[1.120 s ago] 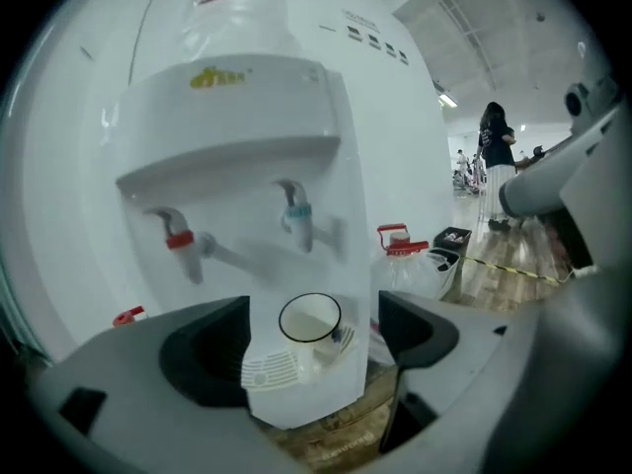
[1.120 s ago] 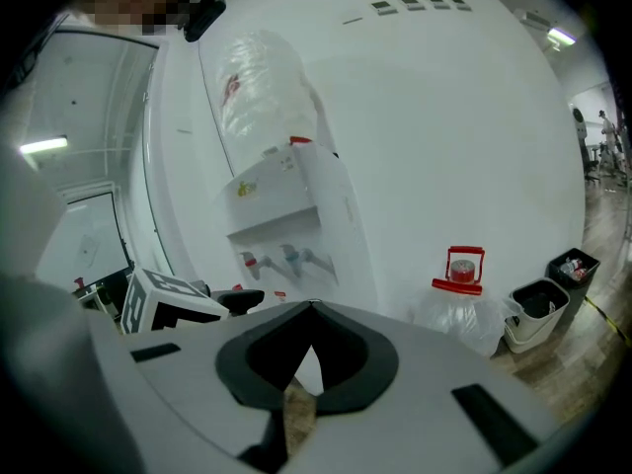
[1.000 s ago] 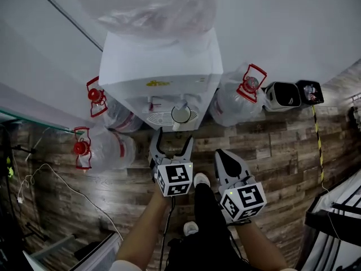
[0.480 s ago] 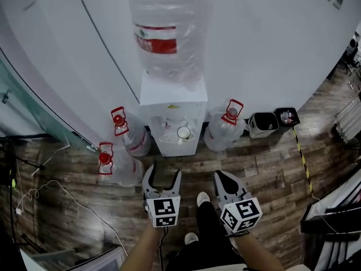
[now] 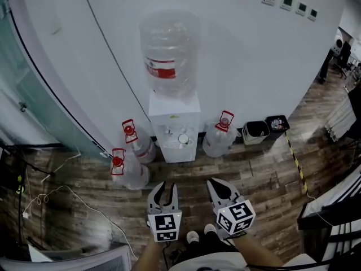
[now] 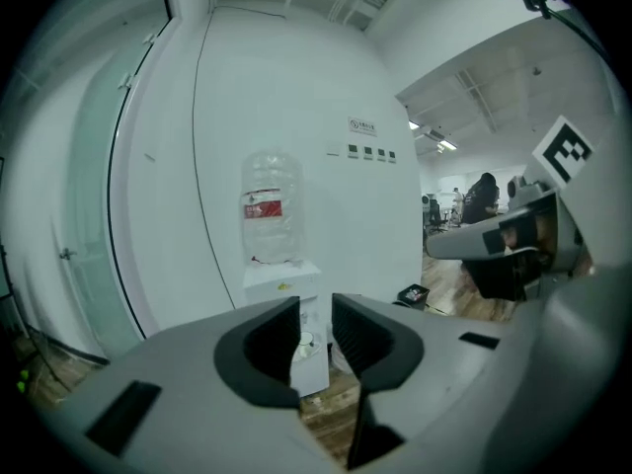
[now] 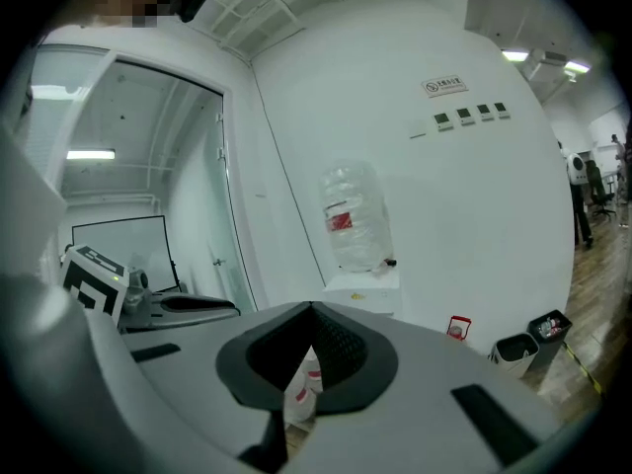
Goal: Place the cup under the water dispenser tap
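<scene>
cup: a small white cup point(image 5: 183, 139) sits on the drip ledge in the front recess of the water dispenser point(image 5: 175, 119), just under where the taps are. too small to tell which tap it lines up with

left gripper: the left gripper point(image 5: 162, 186) is held well back from the dispenser, over the wood floor point(image 5: 265, 168). its jaws have just been closing and now show only a narrow gap, with nothing between them

right gripper: the right gripper point(image 5: 218, 183) is beside it, equally far off. jaws clenched tip to tip, nothing in them

surroundings: big bottle point(image 5: 168, 54) upside down on top of the dispenser, spare bottles point(image 5: 133, 151) on the floor either side, two bins point(image 5: 256, 131) by the wall

step: my read is the placing part is basically done. the cup is at the machine and neither gripper is on it

next move: probably nothing. if the cup turns out to be off-centre, it'd mean stepping back in, spreading one set of jaws around the cup and nudging it gently so it doesn't tip
</scene>
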